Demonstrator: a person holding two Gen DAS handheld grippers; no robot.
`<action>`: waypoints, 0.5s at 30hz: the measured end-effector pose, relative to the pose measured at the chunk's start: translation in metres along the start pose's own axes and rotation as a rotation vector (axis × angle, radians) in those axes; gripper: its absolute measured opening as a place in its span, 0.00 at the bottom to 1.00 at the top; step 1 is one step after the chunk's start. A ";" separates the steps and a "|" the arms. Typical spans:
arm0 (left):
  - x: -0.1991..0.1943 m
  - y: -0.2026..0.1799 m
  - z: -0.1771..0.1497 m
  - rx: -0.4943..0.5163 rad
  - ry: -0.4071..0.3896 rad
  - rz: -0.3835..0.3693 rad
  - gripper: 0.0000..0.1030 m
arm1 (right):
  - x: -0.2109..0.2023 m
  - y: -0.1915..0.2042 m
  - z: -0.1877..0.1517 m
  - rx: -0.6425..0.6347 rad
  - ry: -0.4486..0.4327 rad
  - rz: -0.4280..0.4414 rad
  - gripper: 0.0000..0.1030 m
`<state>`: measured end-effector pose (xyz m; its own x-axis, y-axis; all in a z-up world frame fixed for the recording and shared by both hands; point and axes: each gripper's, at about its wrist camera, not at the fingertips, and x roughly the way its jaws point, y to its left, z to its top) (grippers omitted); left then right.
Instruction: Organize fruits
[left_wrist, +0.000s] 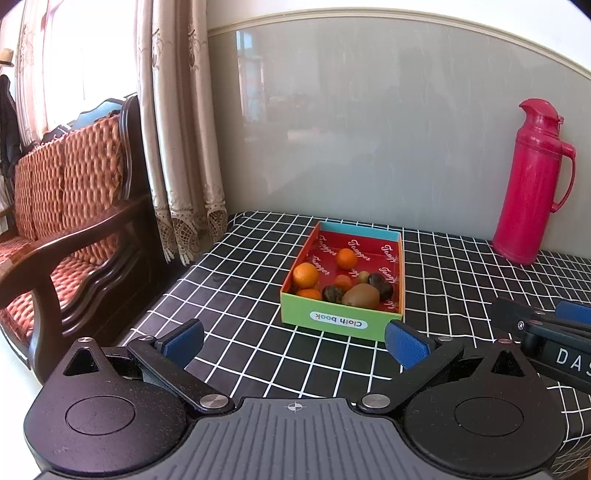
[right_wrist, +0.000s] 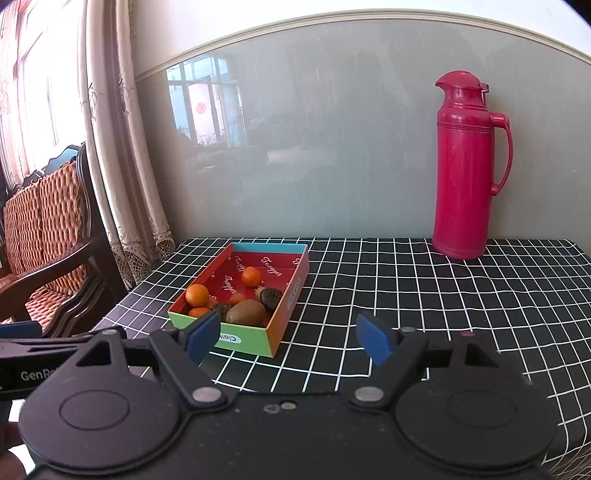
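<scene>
Both grippers hang short of the box with jaws spread wide and nothing between them — left gripper (left_wrist: 293, 341) lined up on the near end wall, right gripper (right_wrist: 286, 338) off toward the near right corner. All fruit sits inside the box (left_wrist: 341, 325), a shallow cardboard tray with a green near wall, orange side wall, blue far wall and a glossy red printed liner, lying on the checked tablecloth (left_wrist: 229, 295) well apart from the red thermos (right_wrist: 467, 166) standing at the back wall. Risks as I judge them: the tray looks light and thin-walled, so a finger catching the rim would likely slide or tip it on the slick-looking cloth; the fruit is crowded at the near end, so closing on one piece may shove a neighbour. Kiwi (left_wrist: 361, 295) is oval, brown, fuzzy-matte — long axis across, could rotate out of a pinch. Large mandarin (left_wrist: 306, 275) and another mandarin (left_wrist: 347, 258) are round, smooth and shiny — roll easily, and squeezing hard may bruise them. Dark fruits (left_wrist: 380, 284) are wrinkled, dull, roundish; cannot tell what kind. Small greenish fruit (left_wrist: 364, 275) sits half hidden between them — hard to reach without nudging. Smaller orange pieces near the front wall are partly hidden by the rim. Blue finger pads (left_wrist: 406, 347) look flat and slightly textured.
</scene>
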<state>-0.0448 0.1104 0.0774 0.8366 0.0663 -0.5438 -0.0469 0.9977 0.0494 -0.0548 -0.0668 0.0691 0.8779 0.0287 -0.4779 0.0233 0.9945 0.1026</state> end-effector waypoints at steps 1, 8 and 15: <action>0.000 0.000 0.000 0.002 -0.001 0.002 1.00 | 0.000 0.000 0.000 0.000 0.000 0.001 0.78; 0.004 -0.002 -0.002 0.000 -0.001 0.020 1.00 | 0.001 0.000 -0.001 0.001 0.000 0.003 0.78; 0.008 0.001 -0.002 -0.016 0.003 0.026 1.00 | 0.002 0.001 0.000 0.002 -0.001 0.001 0.78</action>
<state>-0.0393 0.1121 0.0717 0.8332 0.0925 -0.5452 -0.0776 0.9957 0.0503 -0.0532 -0.0662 0.0679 0.8784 0.0293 -0.4771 0.0238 0.9942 0.1049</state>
